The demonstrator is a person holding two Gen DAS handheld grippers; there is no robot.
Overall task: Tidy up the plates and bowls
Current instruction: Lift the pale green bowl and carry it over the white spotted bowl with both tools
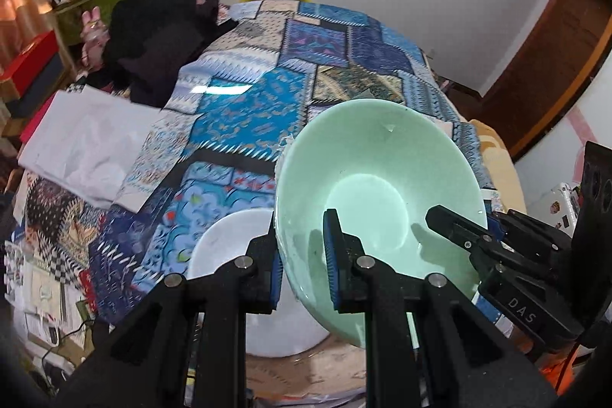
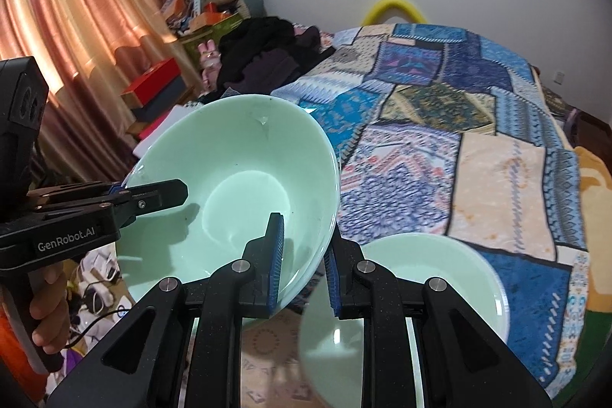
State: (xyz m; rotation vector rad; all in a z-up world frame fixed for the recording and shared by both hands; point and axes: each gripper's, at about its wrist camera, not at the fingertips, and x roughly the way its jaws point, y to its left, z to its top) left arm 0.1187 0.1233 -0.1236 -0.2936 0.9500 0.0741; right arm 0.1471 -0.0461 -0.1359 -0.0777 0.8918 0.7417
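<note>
Above a bed [image 1: 267, 94] with a blue patchwork cover, a pale green bowl [image 1: 378, 186] was held in the air, tilted, by two black tongs at once. Both tongs were closed on its rim: the left gripper [image 1: 304, 262] pinched the near left edge, one finger inside and one outside, and the right gripper [image 2: 304, 264] pinched the near right edge the same way. The bowl was empty, its inside glossy and reflecting light. It looked like glazed ceramic or glass, so likely stiff, fairly heavy, slippery and breakable; the thin rim seemed the only place tongs could take hold, and two grips on opposite sides probably kept it from swinging. Below it on the left sat a white bowl [image 1: 229, 247], also empty. Below on the right sat a second green bowl [image 2: 440, 282], which showed nothing inside. A hand [image 2: 49, 308] gripped the left tool's handle.
</note>
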